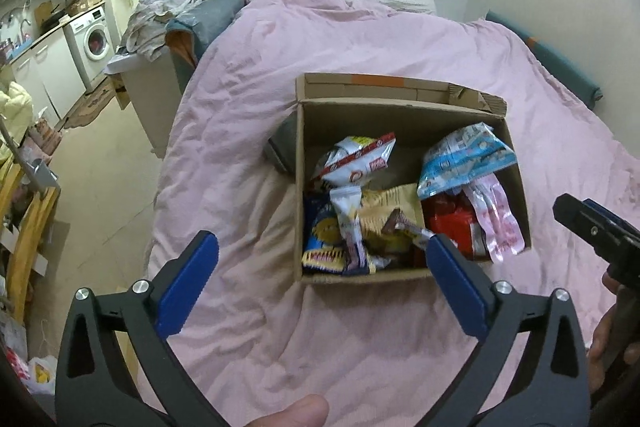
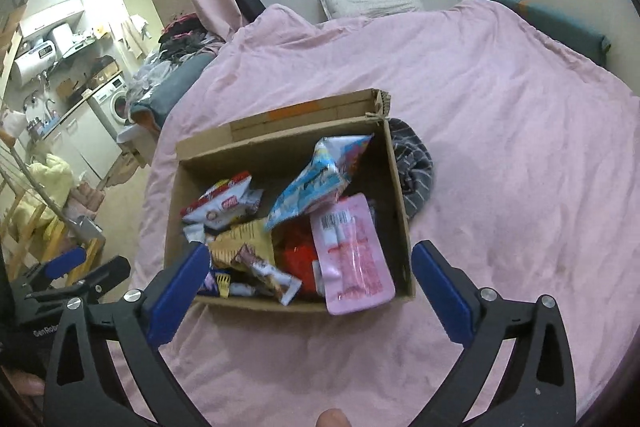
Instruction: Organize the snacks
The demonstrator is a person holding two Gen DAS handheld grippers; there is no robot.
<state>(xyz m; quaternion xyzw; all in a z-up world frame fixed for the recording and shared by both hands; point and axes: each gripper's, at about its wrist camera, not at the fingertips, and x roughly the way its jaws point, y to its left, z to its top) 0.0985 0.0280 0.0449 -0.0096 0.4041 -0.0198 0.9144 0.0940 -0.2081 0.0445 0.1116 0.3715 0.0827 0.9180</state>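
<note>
An open cardboard box (image 2: 400, 187) of plain brown corrugated board sits on the bed's pink cover (image 2: 500, 87), which is soft and creased. One top flap stands up along the box's far side, bearing a strip of orange tape. Inside the box lies a loose heap of snack packets, all of crinkled glossy film. A flat pink pouch (image 2: 354, 253) with a barcode leans on the box's near right corner, its lower end poking over the rim. A light blue bag (image 2: 316, 183) stands tilted toward the box's far wall. A white and red bag (image 2: 224, 203) lies at the box's far left, a beige packet (image 2: 244, 241) sits mid-box, and a red packet (image 2: 298, 251) is half buried beside the pink pouch. A dark striped cloth (image 2: 416, 167) is bunched against the box's outer right wall.

Both tongs hang above the box's near edge: the left tongs (image 1: 322, 253) spread wide and empty, the right tongs (image 2: 310, 265) likewise spread, pinching nothing.
</note>
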